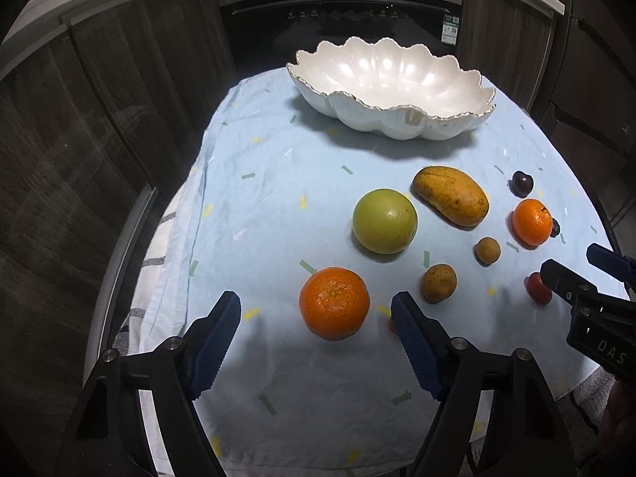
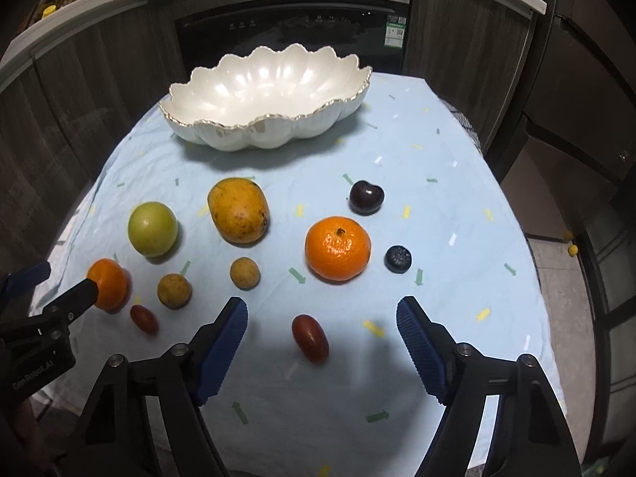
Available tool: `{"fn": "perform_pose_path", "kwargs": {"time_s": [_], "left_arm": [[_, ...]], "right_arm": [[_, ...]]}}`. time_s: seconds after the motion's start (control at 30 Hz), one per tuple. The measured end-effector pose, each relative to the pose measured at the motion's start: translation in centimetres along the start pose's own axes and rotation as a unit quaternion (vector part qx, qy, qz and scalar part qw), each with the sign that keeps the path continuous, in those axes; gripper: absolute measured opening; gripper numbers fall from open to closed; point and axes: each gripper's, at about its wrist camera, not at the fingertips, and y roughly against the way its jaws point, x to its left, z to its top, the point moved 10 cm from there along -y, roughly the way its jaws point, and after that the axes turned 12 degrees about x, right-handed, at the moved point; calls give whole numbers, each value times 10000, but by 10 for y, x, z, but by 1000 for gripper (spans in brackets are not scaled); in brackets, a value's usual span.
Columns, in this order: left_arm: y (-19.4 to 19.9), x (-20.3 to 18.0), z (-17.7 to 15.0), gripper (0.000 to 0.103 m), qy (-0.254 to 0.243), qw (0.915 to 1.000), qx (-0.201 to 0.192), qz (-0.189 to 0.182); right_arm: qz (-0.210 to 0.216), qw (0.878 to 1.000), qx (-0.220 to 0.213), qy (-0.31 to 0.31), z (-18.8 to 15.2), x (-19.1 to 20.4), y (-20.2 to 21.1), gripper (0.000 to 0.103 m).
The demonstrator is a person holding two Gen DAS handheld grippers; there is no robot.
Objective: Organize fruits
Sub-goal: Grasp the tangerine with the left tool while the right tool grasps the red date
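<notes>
Left wrist view: the left gripper (image 1: pixel 316 314) stands with its blue pads apart above the pale blue tablecloth (image 1: pixel 278 206). A mandarin (image 1: pixel 334 302) lies on the cloth between the pads, nearer the right one, and neither pad touches it, so the gripper is released and holds nothing. Beyond it sit a green round fruit (image 1: pixel 384 221), a yellow mango (image 1: pixel 450 195) and two small brown fruits (image 1: pixel 439 282) (image 1: pixel 487 251). Farther right lie a second mandarin (image 1: pixel 532 222) and a dark cherry (image 1: pixel 522 183). The scalloped white bowl (image 1: pixel 357 95) stands empty at the far end of the cloth. The right gripper (image 1: pixel 572 268) reaches in from the right edge over a small red fruit (image 1: pixel 536 288).

Right wrist view: the right gripper (image 2: pixel 322 318) also has its pads spread apart. A small red oval fruit (image 2: pixel 310 337) lies on the cloth between them, untouched, so this gripper is released as well. Ahead sit the second mandarin (image 2: pixel 338 248), a blueberry (image 2: pixel 398 258) just beside it and the cherry (image 2: pixel 366 197). To the left are the mango (image 2: pixel 238 211), the green fruit (image 2: pixel 152 229), the two brown fruits (image 2: pixel 245 272) (image 2: pixel 174 290) and another red oval fruit (image 2: pixel 144 319). One finger of the left gripper (image 2: pixel 75 298) crosses in front of the first mandarin (image 2: pixel 109 282). The bowl (image 2: pixel 190 127) is empty
</notes>
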Motion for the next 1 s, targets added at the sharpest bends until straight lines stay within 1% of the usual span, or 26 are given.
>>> {"fn": "perform_pose_path", "kwargs": {"time_s": [0.2,0.3,0.33,0.4,0.6,0.67,0.73,0.8,0.83,1.0], "left_arm": [[-11,-2,3,73,-9,10000,73,-44],[-16,-3,6,71,-9,10000,82,-43],[-18,-3,7,70,-6,9999,92,-42],[-21,-4,8,69,4,9999,120,-54],[-26,-4,8,65,15,9999,147,-72],[-28,-3,7,62,33,9998,168,-75],[-29,-3,7,61,44,9998,181,-100],[-30,-4,7,61,42,9998,176,-99],[-30,-4,7,60,36,9998,175,-102],[-34,-5,5,57,59,9995,224,-197]], "right_arm": [[-6,9999,147,17,-4,0,-12,72],[-4,9997,220,42,-6,0,-17,65],[-3,9997,245,48,-7,1,-19,60],[4,9994,327,61,-9,1,-25,56],[-28,9993,369,84,-12,3,-29,56],[-39,9992,378,94,-13,3,-30,56],[-28,9991,415,112,-13,4,-32,47],[-8,9989,451,114,-15,4,-35,46],[16,9988,471,110,-16,4,-36,43],[14,9989,457,133,-16,4,-37,43]]}}
